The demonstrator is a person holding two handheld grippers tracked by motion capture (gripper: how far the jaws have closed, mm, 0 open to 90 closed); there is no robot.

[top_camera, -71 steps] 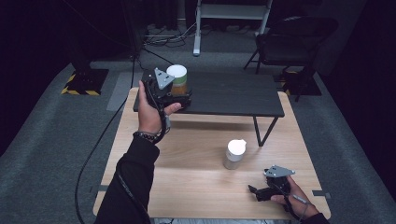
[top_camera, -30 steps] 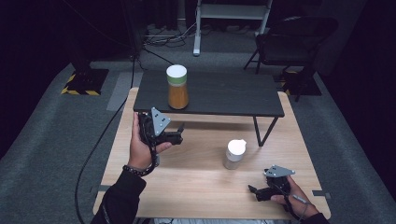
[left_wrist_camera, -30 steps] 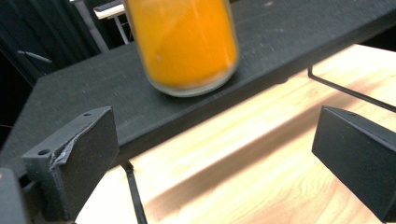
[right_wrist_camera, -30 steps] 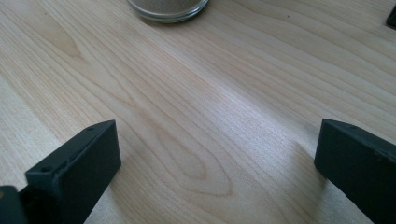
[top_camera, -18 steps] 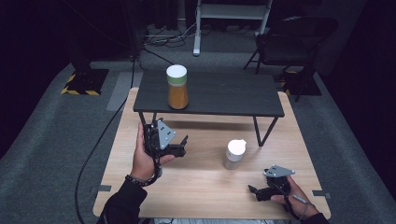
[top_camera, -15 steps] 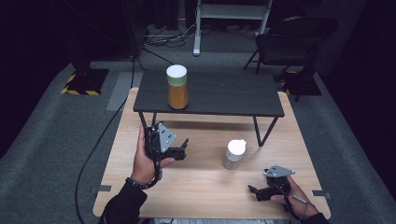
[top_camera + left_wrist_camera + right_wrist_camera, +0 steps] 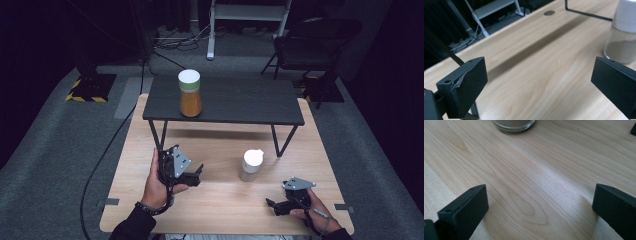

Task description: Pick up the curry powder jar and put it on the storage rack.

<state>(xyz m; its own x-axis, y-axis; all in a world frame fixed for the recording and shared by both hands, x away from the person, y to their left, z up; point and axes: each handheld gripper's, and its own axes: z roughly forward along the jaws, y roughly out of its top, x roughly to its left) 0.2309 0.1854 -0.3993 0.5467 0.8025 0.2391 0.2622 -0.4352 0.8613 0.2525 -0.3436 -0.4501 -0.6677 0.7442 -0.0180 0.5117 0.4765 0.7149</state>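
Observation:
A jar of orange powder [image 7: 190,94] with a white lid stands on the left part of a low black shelf [image 7: 240,102]. A smaller jar of beige powder [image 7: 251,166] with a white lid stands on the wooden table [image 7: 220,210] in front of the shelf. My left gripper [image 7: 199,174] hovers over the table left of the beige jar, open and empty, jaws pointing right. In the left gripper view the beige jar [image 7: 624,32] lies ahead to the right of my open left gripper [image 7: 541,75]. My right gripper [image 7: 270,204] rests low at the front right, open and empty. The right gripper view shows the jar's base [image 7: 514,123] beyond my right gripper [image 7: 540,205].
The black shelf stands on thin metal legs [image 7: 278,141] on the far half of the table. A cable [image 7: 107,150] trails off the left edge to the grey carpet. A black chair [image 7: 315,45] and a white frame [image 7: 250,12] stand behind the table.
My left gripper has come away from the orange jar on the shelf and moved back and down over the wooden table. The orange jar stays on the shelf. The right gripper has not moved.

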